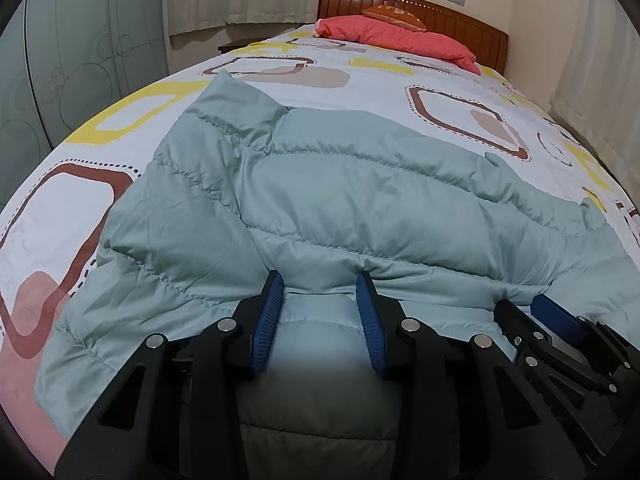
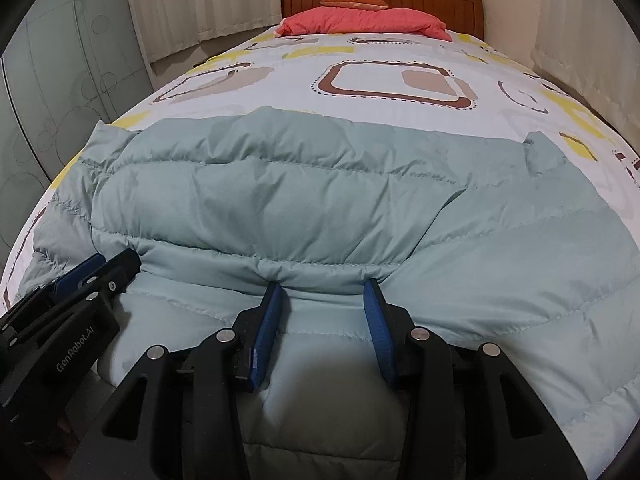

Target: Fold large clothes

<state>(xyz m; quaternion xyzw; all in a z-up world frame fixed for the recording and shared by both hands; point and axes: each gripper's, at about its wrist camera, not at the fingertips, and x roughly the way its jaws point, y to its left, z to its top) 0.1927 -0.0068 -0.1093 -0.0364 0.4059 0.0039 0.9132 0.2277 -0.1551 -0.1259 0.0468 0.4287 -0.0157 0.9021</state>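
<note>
**On the bed: both hand-held grippers wide open at the jacket fold**

On the bed, a pale green puffer jacket lay spread across the patterned sheet, its near part doubled over into a thick fold.

- Left hand-held gripper: jaws spread wide, blue pads either side of a bulge of jacket fabric. Tips sat at the folded edge, touching or just under it; nothing was pinched.
- Right hand-held gripper: same state, jaws wide apart, tips at the fold edge, fabric between the fingers but not clamped.
- Both grippers sat just beside each other along the same fold; each showed in the other's view at the frame edge.

Hard to tell: whether the tips were under the top layer or only pressed against it. Jacket's near end was hidden by the gripper bodies and in shadow. A sleeve-like flap stuck up at the far right edge.

Around: red pillow with an orange cushion on top against a wooden headboard, curtains left, wardrobe doors beside the bed.
</note>
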